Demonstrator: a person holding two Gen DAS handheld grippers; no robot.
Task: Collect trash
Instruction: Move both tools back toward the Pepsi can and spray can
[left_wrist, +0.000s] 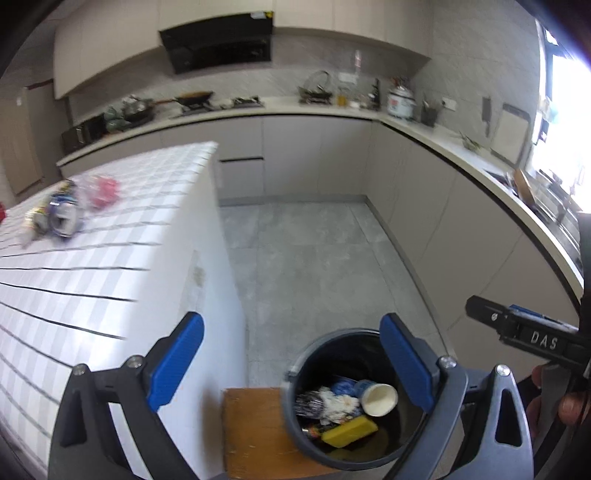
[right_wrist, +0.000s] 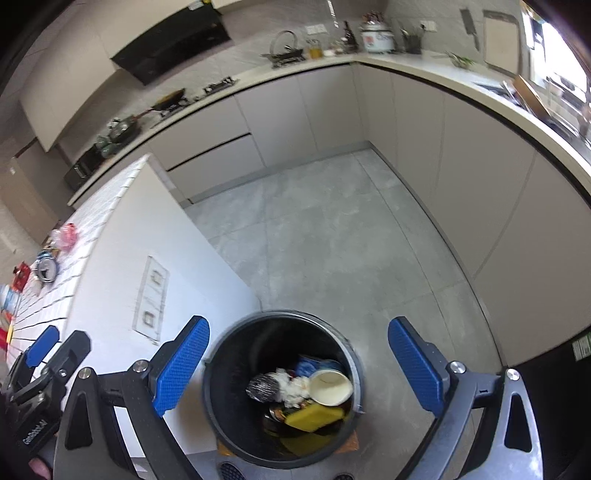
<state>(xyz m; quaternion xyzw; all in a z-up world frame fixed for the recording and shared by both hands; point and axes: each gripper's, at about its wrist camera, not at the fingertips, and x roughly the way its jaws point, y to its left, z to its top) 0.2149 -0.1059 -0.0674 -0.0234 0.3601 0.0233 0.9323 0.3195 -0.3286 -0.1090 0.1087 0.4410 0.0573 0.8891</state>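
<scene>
A dark round trash bin stands on a wooden stool beside the tiled island. In it lie a paper cup, a yellow sponge, crumpled tissue and a dark foil wrapper. My right gripper hangs open above the bin with nothing between its blue pads. My left gripper is also open and empty, up and to the left of the bin. More trash lies on the island top: a crushed can-like piece and a pink bag.
The white tiled island fills the left. The grey floor is bordered by an L-shaped run of kitchen cabinets with cookware on the worktop. A hand holds the right gripper at the frame's right edge.
</scene>
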